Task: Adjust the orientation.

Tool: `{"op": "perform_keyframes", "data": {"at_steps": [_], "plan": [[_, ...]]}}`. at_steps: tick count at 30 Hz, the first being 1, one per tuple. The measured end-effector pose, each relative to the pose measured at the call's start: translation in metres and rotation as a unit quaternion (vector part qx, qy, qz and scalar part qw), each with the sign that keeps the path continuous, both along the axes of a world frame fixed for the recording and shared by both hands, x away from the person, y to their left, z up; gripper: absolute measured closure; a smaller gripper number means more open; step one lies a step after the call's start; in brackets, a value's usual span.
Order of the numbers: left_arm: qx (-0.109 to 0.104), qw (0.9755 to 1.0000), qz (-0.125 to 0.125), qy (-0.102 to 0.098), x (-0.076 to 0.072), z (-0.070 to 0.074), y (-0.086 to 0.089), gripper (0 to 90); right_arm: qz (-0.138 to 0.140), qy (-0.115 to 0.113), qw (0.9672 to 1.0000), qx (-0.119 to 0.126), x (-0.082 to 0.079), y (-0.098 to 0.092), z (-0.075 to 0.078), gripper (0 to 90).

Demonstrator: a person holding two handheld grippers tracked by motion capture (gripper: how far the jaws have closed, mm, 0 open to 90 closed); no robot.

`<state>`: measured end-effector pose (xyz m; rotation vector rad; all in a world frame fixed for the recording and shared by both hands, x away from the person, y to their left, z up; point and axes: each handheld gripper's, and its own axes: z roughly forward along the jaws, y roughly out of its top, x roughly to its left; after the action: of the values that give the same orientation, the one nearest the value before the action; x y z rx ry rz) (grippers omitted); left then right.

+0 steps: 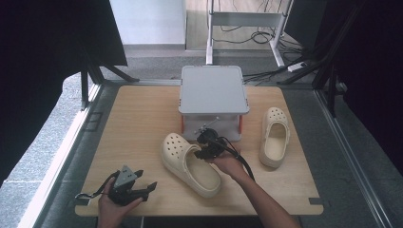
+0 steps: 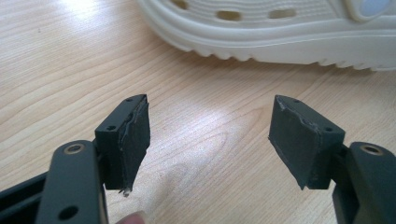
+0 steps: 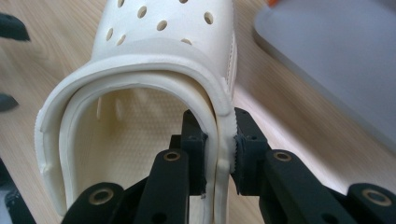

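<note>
While left tongs [image 2: 210, 140] rest spread over table [image 1: 138, 123], right tongs [image 3: 220, 154] pinch cream clog [image 3: 154, 60] side wall.

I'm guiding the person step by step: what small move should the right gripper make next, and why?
Probably lift the clog slightly: the right gripper is shut on its side wall, and the left gripper is open over bare table.

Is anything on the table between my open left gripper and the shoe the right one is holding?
Nothing visible: bare table lies between the left gripper and the shoe.
</note>
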<state>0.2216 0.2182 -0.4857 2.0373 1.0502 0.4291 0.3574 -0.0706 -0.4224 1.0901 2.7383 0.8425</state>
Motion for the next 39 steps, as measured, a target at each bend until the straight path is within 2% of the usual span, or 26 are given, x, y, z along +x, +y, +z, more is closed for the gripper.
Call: {"op": "perform_keyframes", "data": {"at_steps": [5, 6, 9, 20, 23, 28, 29, 30, 32, 36, 37, 38, 39], "plan": [[0.0, 1.0, 0.0, 0.001, 0.0, 0.0, 0.0, 29.6, -0.015, 0.005, 0.9999, -0.001, -0.005, -0.016, -0.004, 78.1], [-0.001, 1.0, 0.0, 0.001, 0.0, 0.0, 0.0, 29.6, -0.021, 0.007, 0.9998, -0.002, -0.006, -0.024, -0.005, 78.1], [-0.008, 1.0, -0.003, 0.002, 0.0, 0.0, 0.0, 29.6, -0.028, 0.012, 0.9995, -0.006, -0.008, -0.034, -0.009, 78.1], [-0.003, 1.0, -0.002, 0.004, 0.001, -0.001, -0.002, 29.6, -0.036, 0.023, 0.999, -0.014, -0.013, -0.057, -0.019, 77.9], [-0.002, 1.0, -0.002, 0.005, 0.001, -0.001, -0.002, 29.6, -0.038, 0.024, 0.9989, -0.013, -0.013, -0.058, -0.02, 77.7], [-0.001, 1.0, -0.002, 0.007, 0.001, -0.002, -0.003, 29.6, -0.03, 0.027, 0.9991, -0.008, -0.013, -0.061, -0.021, 73.3], [-0.001, 1.0, -0.002, 0.007, 0.001, -0.002, -0.003, 29.6, -0.028, 0.031, 0.9991, -0.003, -0.013, -0.061, -0.021, 65.6], [-0.003, 1.0, -0.003, 0.006, 0.001, -0.002, -0.003, 29.6, -0.026, 0.033, 0.9991, -0.001, -0.014, -0.062, -0.021, 59.3], [-0.002, 1.0, -0.003, 0.006, 0.001, -0.002, -0.003, 29.6, -0.021, 0.023, 0.9995, 0.004, -0.017, -0.068, -0.016, 56.1], [-0.002, 1.0, -0.003, 0.006, 0.002, -0.002, -0.003, 29.6, -0.023, 0.014, 0.9994, 0.02, -0.021, -0.081, -0.008, 55.3], [-0.001, 1.0, -0.003, 0.007, 0.002, -0.003, -0.003, 29.6, -0.029, 0.01, 0.9991, 0.03, -0.023, -0.09, -0.001, 55.4], [-0.001, 1.0, -0.003, 0.007, 0.002, -0.003, -0.003, 29.6, -0.029, 0.01, 0.9991, 0.03, -0.023, -0.09, -0.001, 55.4], [0.0, 1.0, -0.003, 0.007, 0.002, -0.003, -0.003, 29.6, -0.032, 0.003, 0.9989, 0.032, -0.025, -0.098, 0.003, 55.4]]}}
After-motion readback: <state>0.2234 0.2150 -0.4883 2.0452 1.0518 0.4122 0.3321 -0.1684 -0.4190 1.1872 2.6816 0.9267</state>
